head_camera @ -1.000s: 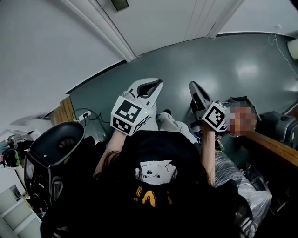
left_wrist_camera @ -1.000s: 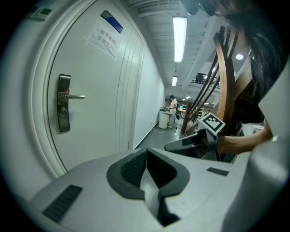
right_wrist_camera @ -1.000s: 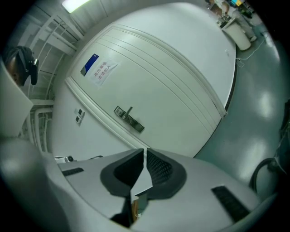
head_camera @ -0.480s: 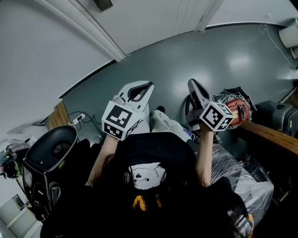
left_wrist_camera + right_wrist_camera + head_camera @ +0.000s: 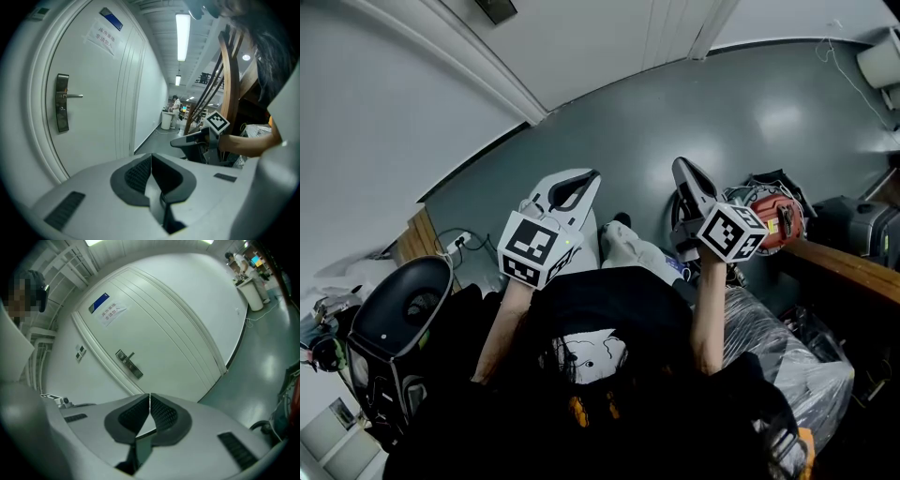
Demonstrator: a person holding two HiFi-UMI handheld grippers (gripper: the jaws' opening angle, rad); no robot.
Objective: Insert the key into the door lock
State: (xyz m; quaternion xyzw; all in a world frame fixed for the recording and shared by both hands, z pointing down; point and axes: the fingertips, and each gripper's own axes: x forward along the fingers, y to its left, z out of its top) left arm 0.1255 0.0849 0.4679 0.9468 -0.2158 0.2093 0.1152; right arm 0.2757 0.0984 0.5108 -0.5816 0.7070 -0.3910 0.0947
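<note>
A white door (image 5: pixel 98 93) faces me, with a steel lock plate and lever handle (image 5: pixel 62 102) on its left side. That same lock plate (image 5: pixel 130 364) shows in the right gripper view, some way ahead of the jaws. My left gripper (image 5: pixel 151 157) is shut with nothing between its pads. The right gripper (image 5: pixel 150 397) is shut too and looks empty. In the head view the left gripper (image 5: pixel 591 178) and the right gripper (image 5: pixel 680 169) are held side by side above the grey floor (image 5: pixel 769 112). No key shows in any view.
A black rounded seat (image 5: pixel 398 305) stands at my left, with a power strip (image 5: pixel 455 239) on the floor. At the right are a red object (image 5: pixel 769 211), a wooden ledge (image 5: pixel 853 272) and a plastic-wrapped bundle (image 5: pixel 778 366). A person (image 5: pixel 175 104) stands far down the corridor.
Both grippers have drifted a little to the left in the head view and stay shut. The view has tilted, and the red object at the right now shows.
</note>
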